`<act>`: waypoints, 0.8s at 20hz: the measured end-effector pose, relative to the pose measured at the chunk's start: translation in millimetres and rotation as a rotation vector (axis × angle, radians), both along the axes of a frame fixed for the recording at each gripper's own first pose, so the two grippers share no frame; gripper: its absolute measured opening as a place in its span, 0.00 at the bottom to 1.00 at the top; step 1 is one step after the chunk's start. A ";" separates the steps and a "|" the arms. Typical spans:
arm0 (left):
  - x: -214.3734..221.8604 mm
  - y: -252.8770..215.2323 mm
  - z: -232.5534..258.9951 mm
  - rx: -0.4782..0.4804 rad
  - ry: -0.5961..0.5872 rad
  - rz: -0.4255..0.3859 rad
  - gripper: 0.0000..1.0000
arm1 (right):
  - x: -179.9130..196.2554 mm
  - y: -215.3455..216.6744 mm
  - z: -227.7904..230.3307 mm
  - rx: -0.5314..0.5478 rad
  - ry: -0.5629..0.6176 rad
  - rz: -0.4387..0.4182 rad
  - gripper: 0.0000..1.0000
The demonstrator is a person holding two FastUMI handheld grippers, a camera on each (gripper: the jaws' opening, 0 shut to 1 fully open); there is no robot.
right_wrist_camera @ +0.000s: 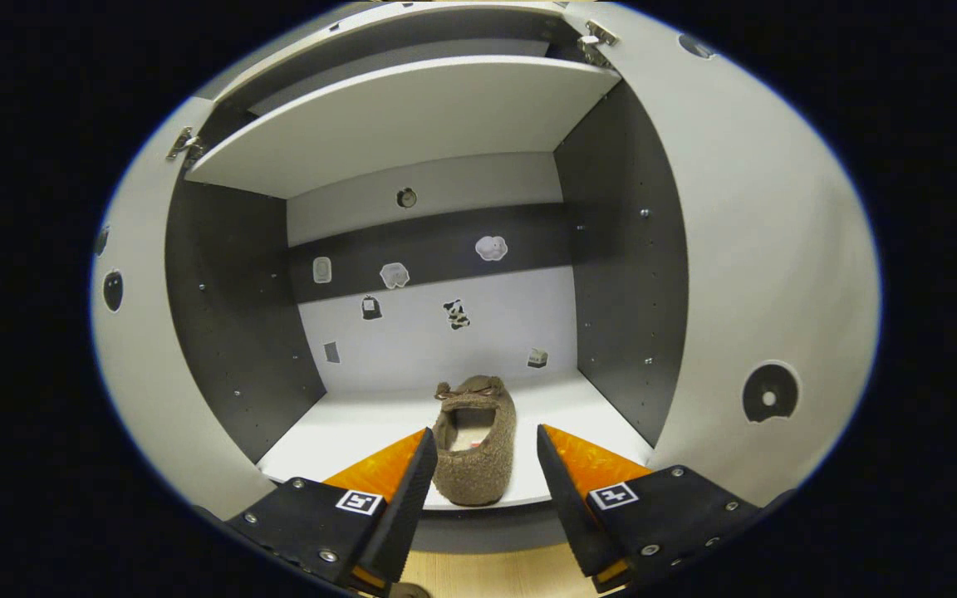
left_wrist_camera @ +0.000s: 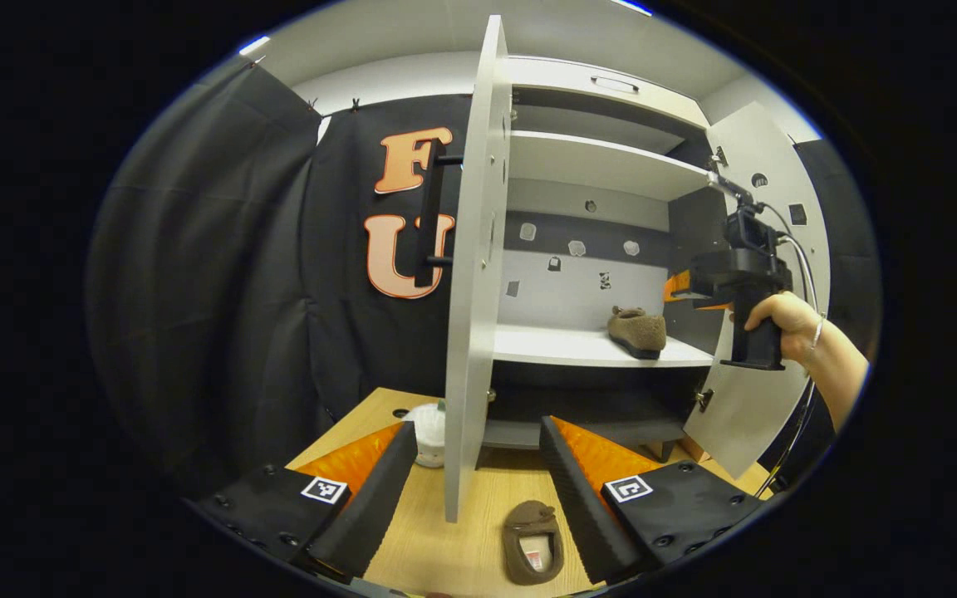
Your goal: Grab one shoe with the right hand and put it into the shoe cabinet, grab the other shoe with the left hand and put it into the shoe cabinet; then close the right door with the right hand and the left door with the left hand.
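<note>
- First shoe (right_wrist_camera: pixel 474 440) sits on the cabinet shelf (right_wrist_camera: pixel 345 428); my right tongs (right_wrist_camera: pixel 478 465) released
- Second shoe (left_wrist_camera: pixel 533 541) waits on the bench (left_wrist_camera: pixel 478 507), left tongs (left_wrist_camera: pixel 478 465) spread wide
- Both doors unclosed

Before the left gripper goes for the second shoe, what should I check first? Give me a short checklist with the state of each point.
1. First brown slipper lies on the cabinet shelf: ok.
2. Right gripper open, jaws apart on either side of that slipper without pressing it: ok.
3. Left gripper open, ready to grasp: ok.
4. Second brown slipper on the wooden table, lying between the left fingers: ok.
5. Left door stands open, edge-on just ahead of the left gripper; whether it blocks the path to the shelf: cannot tell.
6. Free room on the shelf beside the first slipper: ok.
</note>
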State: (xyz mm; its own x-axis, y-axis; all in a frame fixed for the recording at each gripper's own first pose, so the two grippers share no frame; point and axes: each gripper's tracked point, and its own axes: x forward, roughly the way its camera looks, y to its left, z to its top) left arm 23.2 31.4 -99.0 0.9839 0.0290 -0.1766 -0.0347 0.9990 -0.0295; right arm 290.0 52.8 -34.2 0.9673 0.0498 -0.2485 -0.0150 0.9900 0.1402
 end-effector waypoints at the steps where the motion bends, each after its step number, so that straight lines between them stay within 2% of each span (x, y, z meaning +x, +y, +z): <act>1: -0.4 -5.0 -7.1 -0.009 0.011 -0.011 0.94 | -12.9 -1.6 6.2 0.002 -0.022 0.002 0.80; 5: -2.1 -17.7 -44.4 -0.013 0.079 -0.026 0.97 | -58.1 -14.4 25.8 -0.015 -0.097 -0.007 0.90; 7: -1.3 -26.3 -68.7 -0.017 0.127 -0.038 0.97 | -80.9 -20.0 29.7 -0.032 -0.115 -0.005 0.92; 8: -0.9 -31.8 -83.5 -0.024 0.156 -0.048 0.99 | -91.4 -22.5 30.1 -0.035 -0.121 -0.004 0.92; 9: -1.2 -37.3 -98.9 -0.031 0.192 -0.060 0.97 | -100.8 -23.6 29.6 -0.036 -0.120 0.001 0.86; 10: -1.3 -41.2 -115.2 -0.037 0.230 -0.071 0.99 | -108.9 -24.7 27.8 -0.035 -0.116 0.007 0.86; 11: -1.7 -43.7 -132.4 -0.046 0.273 -0.075 0.97 | -115.6 -25.1 25.2 -0.032 -0.111 0.014 0.92; 16: -7.9 -39.0 -223.9 -0.044 0.478 -0.059 0.99 | -140.9 -41.6 15.9 -0.059 -0.111 0.009 0.92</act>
State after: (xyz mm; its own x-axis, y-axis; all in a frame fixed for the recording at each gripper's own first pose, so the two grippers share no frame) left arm 15.4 -7.6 -322.9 0.7922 -0.0420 -0.6088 0.0022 0.9978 -0.0660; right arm 149.1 11.1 -18.3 0.9887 0.0469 -0.1427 -0.0358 0.9962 0.0789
